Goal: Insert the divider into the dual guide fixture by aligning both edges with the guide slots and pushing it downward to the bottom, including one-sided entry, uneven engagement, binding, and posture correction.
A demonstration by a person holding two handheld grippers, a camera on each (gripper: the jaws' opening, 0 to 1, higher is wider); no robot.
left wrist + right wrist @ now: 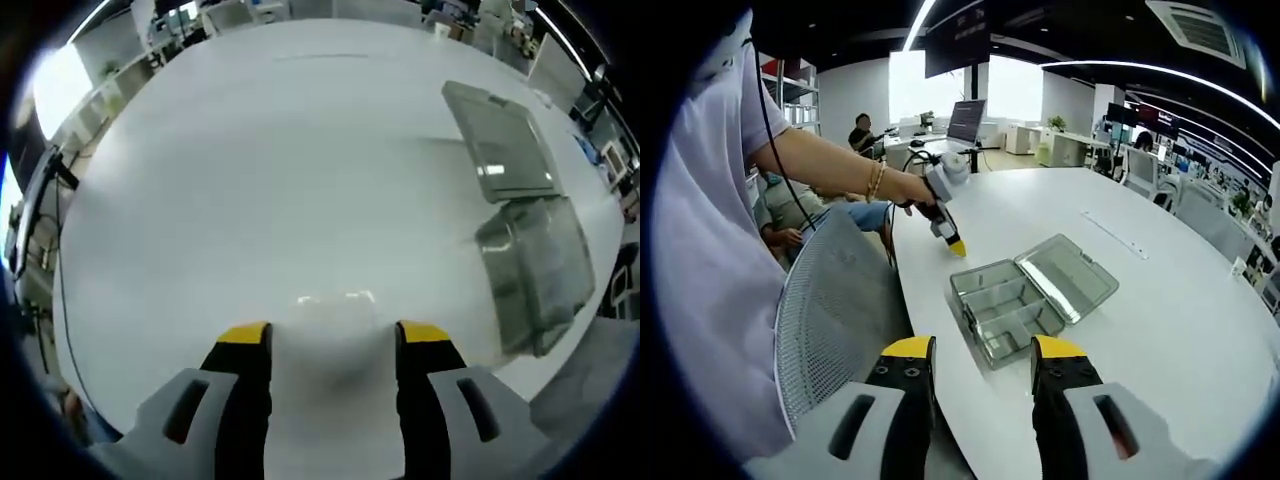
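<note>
In the left gripper view, the left tool (334, 338) reaches out over a wide white worktop (280, 180). Its two jaws, black with yellow tips, stand well apart with nothing between them, and they touch nothing; only bare worktop shows in the gap. Off to the right of this view, near the worktop's edge, lies a clear plastic box (535, 270) with its hinged lid (500, 140) folded flat open beyond it. The box is blurred here, and its contents cannot be made out.

In the right gripper view, the right tool (983, 346) is also wide open and empty, its yellow-tipped jaws hanging above the near edge of the worktop (1160, 300). Just past the jaws sits the same clear box (1002, 318), the guide fixture, with its lid (1065, 275) lying open to the right. Inside the box, thin clear walls split the space into compartments; whether a divider is seated in the guide slots cannot be told.

Farther back in this view, the person's hand (908, 186), wearing a bracelet at the wrist, holds the left tool (954, 245) tilted downward, its yellow tip just above the worktop and beside the box, apart from it. A grey mesh chair back (835, 310) stands at the left, next to the person's pale sleeve (700, 260). Other people sit at desks in the office behind.
</note>
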